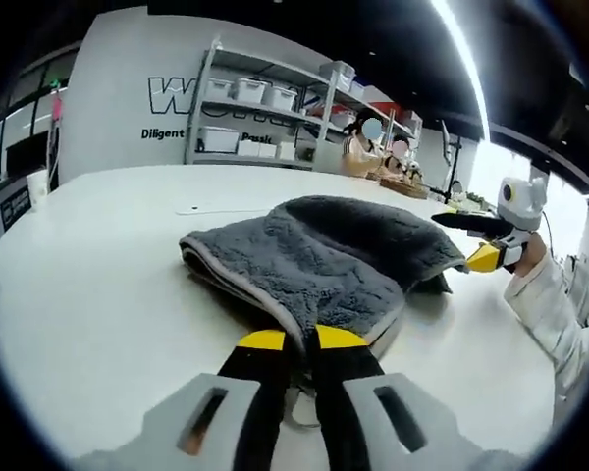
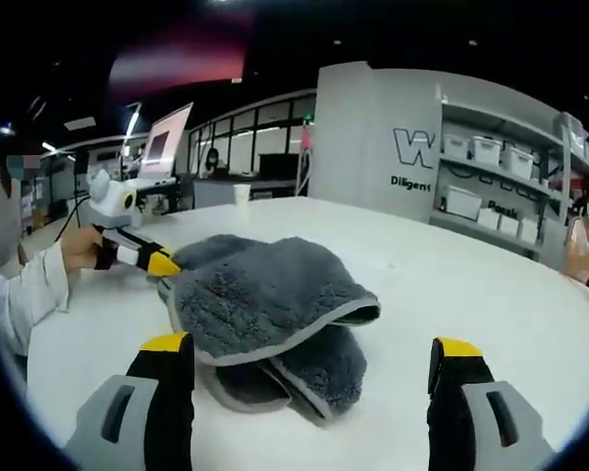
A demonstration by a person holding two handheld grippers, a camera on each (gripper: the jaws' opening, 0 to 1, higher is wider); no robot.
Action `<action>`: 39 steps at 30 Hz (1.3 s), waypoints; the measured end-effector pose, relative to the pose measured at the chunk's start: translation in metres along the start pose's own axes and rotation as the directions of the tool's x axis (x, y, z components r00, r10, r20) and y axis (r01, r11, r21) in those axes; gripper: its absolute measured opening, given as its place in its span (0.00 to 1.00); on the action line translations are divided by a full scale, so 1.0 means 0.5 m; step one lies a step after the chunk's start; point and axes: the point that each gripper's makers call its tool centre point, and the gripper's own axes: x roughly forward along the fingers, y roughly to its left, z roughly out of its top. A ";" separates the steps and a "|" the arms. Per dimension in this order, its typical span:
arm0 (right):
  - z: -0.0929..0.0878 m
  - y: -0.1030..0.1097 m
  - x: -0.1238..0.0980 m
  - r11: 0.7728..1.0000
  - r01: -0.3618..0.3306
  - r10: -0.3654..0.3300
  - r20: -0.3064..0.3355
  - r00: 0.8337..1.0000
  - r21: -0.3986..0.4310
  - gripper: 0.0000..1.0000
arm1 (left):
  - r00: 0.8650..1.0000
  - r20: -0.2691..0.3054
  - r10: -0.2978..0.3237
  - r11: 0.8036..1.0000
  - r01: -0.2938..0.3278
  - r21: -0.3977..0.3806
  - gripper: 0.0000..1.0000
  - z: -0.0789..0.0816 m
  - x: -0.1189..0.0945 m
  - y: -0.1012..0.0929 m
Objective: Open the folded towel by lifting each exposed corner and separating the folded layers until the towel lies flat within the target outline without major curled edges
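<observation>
- Looking along the left gripper (image 1: 302, 343) in the left gripper view, its fingers are nearly together and pinch the near edge of the grey towel (image 1: 324, 255), which lies bunched on the white tabletop (image 1: 98, 275) just ahead of them.
- Beyond the towel and to the right of these fingers, the right gripper (image 1: 486, 257) comes in with its yellow tips at the far side of the cloth; from here I cannot tell if it touches.
- In the right gripper view, the fingers of the right gripper (image 2: 314, 358) stand wide apart and hold nothing; the towel (image 2: 260, 299) lies between and just ahead of them, folded in several layers.
- To the left of these fingers, the left gripper (image 2: 157, 263) is at the towel's edge.
- I judge that the task is at an early stage: one edge is gripped, but the layers are stacked and curled, and no target outline is visible. Separating and flattening is left.
</observation>
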 end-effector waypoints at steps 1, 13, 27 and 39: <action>0.000 0.000 0.000 1.000 -0.001 0.001 0.000 1.000 -0.001 0.99 | 1.000 0.001 0.008 1.000 -0.008 0.003 0.07 0.000 -0.001 0.004; -0.006 0.004 0.003 1.000 -0.014 0.014 -0.018 1.000 -0.013 0.99 | 0.996 0.006 0.091 0.994 -0.092 0.056 0.07 0.006 -0.008 0.043; -0.020 0.025 0.013 0.994 -0.024 0.018 -0.061 0.998 -0.107 0.89 | 0.986 0.011 0.165 0.981 -0.165 0.103 0.08 0.010 -0.017 0.086; -0.040 0.071 0.031 0.958 -0.090 0.060 -0.117 0.991 -0.273 0.42 | 0.985 0.011 0.171 0.980 -0.171 0.104 0.08 0.011 -0.015 0.090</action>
